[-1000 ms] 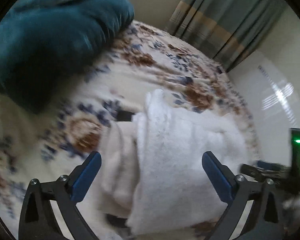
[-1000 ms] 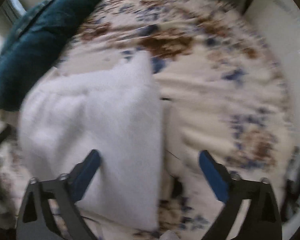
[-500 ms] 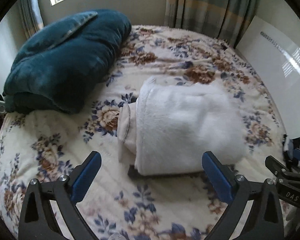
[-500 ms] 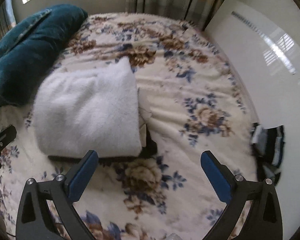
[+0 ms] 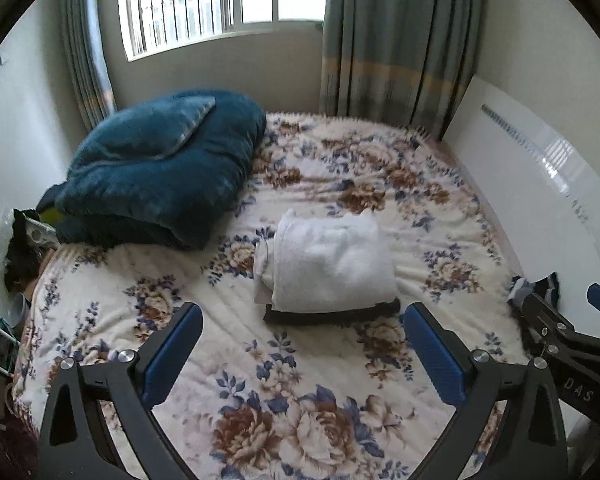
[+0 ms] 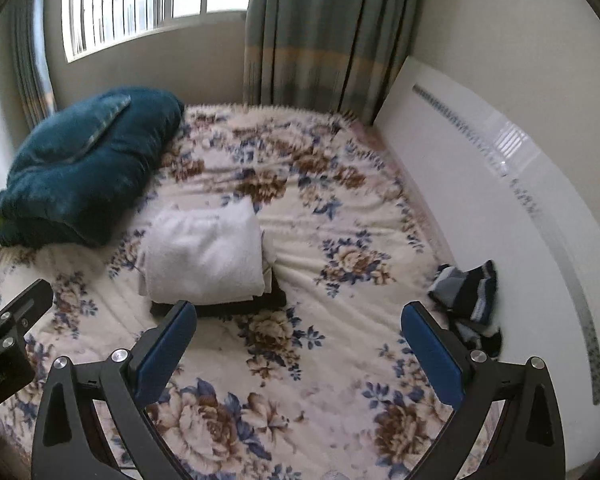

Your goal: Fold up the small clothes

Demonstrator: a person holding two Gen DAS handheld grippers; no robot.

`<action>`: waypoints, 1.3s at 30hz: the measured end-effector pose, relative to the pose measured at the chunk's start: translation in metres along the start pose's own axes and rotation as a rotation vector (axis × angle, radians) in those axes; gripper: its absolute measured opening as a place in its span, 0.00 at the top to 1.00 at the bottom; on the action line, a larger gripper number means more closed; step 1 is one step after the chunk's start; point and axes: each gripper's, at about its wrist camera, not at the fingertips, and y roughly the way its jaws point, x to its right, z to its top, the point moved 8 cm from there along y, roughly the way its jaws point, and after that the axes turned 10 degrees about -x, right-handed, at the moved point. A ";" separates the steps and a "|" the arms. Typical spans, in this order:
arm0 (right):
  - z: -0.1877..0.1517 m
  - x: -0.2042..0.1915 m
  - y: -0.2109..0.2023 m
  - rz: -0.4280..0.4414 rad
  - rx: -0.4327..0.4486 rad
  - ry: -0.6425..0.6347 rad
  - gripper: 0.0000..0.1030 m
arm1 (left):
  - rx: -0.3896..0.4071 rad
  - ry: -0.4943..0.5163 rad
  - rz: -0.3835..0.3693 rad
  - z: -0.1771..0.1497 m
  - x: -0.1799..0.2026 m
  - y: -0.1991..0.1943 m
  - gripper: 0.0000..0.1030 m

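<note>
Hovering both grippers, left gripper [image 5: 300, 344] and right gripper [image 6: 298, 342], jaws wide, empty | white folded garment [image 5: 332, 264] stacked on dark item [image 5: 332, 315] mid-bed [image 5: 300, 400] | striped clothes [image 6: 466, 292] at bed edge, probably next

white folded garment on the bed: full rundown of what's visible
The white folded garment looks like thick, fluffy fleece, folded into a rounded, roughly rectangular bundle. A cream layer with a thin seam shows at its left end. It lies flat on a folded black item, the two forming a small stack on the floral blanket. It sits apart from the teal duvet. Neither gripper touches it; both are open and held back from it.
</note>
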 end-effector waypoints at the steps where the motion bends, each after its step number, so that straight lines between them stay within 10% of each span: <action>1: -0.003 0.004 -0.016 0.004 0.012 0.002 0.00 | 0.014 -0.007 0.005 -0.002 0.000 -0.018 0.00; 17: -0.037 0.038 -0.232 0.049 0.227 -0.015 0.00 | 0.104 -0.024 -0.002 -0.034 0.008 -0.174 0.00; 39: -0.050 0.035 -0.280 0.087 0.208 -0.062 0.00 | 0.095 -0.048 0.055 -0.054 0.004 -0.213 0.00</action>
